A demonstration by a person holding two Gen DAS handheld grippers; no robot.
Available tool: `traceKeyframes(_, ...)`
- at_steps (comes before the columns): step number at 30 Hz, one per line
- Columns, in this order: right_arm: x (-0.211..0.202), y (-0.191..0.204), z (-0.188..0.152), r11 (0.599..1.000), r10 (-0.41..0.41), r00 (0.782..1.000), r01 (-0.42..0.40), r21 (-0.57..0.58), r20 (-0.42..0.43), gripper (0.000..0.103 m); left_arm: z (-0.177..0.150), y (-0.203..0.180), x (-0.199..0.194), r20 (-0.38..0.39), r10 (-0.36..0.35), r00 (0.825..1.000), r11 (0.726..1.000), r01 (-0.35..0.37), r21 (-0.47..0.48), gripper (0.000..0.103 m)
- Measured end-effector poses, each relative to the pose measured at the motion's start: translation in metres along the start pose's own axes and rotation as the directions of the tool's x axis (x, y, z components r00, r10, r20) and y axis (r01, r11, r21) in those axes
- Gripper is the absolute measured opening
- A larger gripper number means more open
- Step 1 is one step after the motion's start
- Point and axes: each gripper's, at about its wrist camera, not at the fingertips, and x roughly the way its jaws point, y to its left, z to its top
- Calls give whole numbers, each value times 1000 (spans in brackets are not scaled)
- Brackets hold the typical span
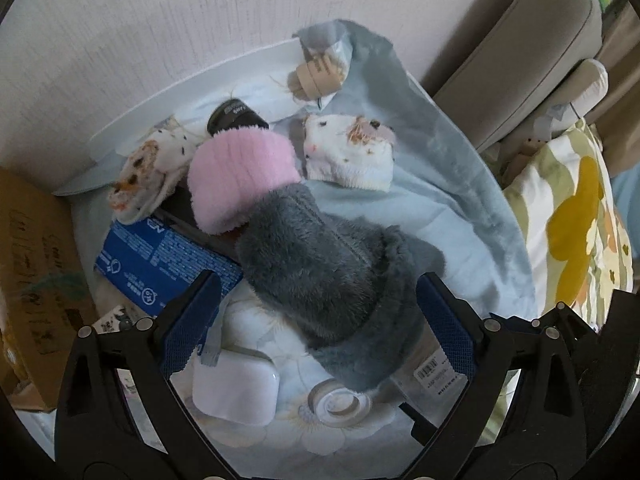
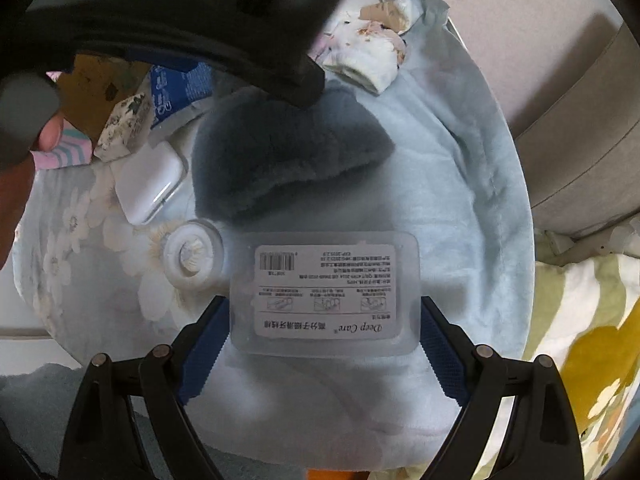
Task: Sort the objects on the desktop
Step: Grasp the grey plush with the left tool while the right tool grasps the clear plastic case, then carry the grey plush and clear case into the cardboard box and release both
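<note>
1. The left gripper (image 1: pixel 318 316) points steeply down over a cluttered surface (image 1: pixel 472 216) draped in pale blue cloth, its blue-padded fingers (image 1: pixel 192 320) spread wide on either side of a grey fuzzy sock (image 1: pixel 320 272); whether the pads touch the sock cannot be told.
2. A pink fuzzy sock (image 1: pixel 240 180) lies against the grey one's far end, overlapping a dark jar (image 1: pixel 234 118).
3. Two white patterned socks flank the pink one: one to its left (image 1: pixel 148 172), one to its right (image 1: pixel 348 156).
4. A blue box (image 1: pixel 160 256) sits beside the left finger; a white charger case (image 1: pixel 236 392) and a white ring-shaped item (image 1: pixel 340 404) lie below the grey sock.
5. The right gripper (image 2: pixel 322 348) hangs over a clear plastic floss pack (image 2: pixel 324 292) labelled "Deep Care", fingers (image 2: pixel 208 344) apart at its two short ends, with contact unclear.
6. In the right wrist view the grey sock lies just beyond the pack, the left gripper's black frame above it.
</note>
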Motion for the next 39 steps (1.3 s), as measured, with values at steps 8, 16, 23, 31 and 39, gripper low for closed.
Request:
traceKeyframes(8, -2, -11, -6, 998, 45, 998, -47, 40, 49, 87, -7, -3, 13, -20, -9, 1000, 1000, 9, 19, 44)
traceKeyframes(16, -20, -12, -15, 998, 45, 996, -49, 42, 76, 86, -10, -8, -7, 3, -29, 1000, 999, 29, 42, 22)
traceKeyframes(23, -42, -13, -17, 998, 43, 995, -47, 42, 93, 86, -10, -3, -24, 5, -44, 999, 999, 43, 33, 18)
traceKeyframes(31, -77, -8, -8, 1000, 27, 992, -29, 11, 120, 86, -9, 7, -76, 81, -79, 994, 996, 75, 58, 17)
traceKeyframes(39, -84, -3, 34, 999, 38, 992, -38, -4, 117, 86, -7, 33, -136, 165, -73, 984, 996, 63, 62, 17)
